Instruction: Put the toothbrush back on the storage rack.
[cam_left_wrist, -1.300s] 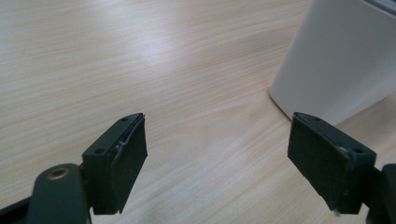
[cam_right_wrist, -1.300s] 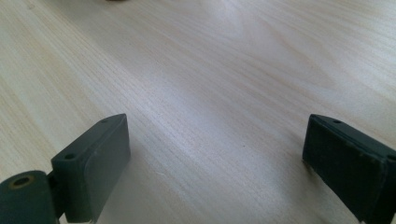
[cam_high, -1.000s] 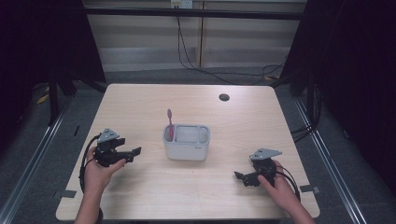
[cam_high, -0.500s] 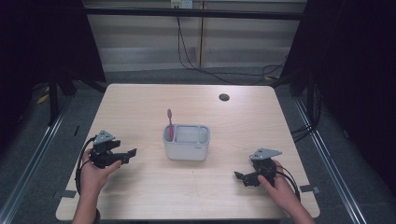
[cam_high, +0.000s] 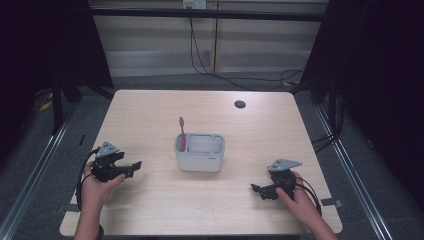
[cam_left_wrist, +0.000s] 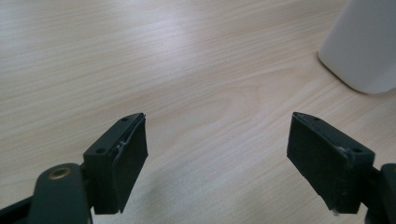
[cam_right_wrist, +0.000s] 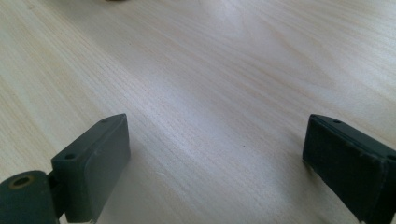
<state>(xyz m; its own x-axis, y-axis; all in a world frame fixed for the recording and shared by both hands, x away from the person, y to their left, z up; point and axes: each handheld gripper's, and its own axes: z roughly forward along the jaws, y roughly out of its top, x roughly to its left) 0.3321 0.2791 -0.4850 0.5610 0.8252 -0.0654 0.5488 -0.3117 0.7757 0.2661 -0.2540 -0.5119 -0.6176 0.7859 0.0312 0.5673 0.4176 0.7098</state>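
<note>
Both grippers rest low on the pale wooden table (cam_high: 150, 120), jaws spread and holding nothing: the left gripper (cam_high: 131, 166) and the right gripper (cam_high: 258, 190) flank the white plastic organiser caddy (cam_high: 200, 152) at the table's middle, where a pink toothbrush (cam_high: 182, 131) stands upright in its left compartment. This looks like a resting pose between steps (nothing is gripped), and a next move would call for lifting and reaching inward to the toothbrush. A small dark mark on the caddy's front is too small to read.

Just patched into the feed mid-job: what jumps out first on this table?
A white holder sits at the middle of the pale wooden table, with a pink toothbrush standing upright in its left compartment. The left gripper rests low at the near left and the right gripper at the near right, both with jaws wide apart, holding nothing. A small dark round spot marks the far right of the tabletop.
</note>
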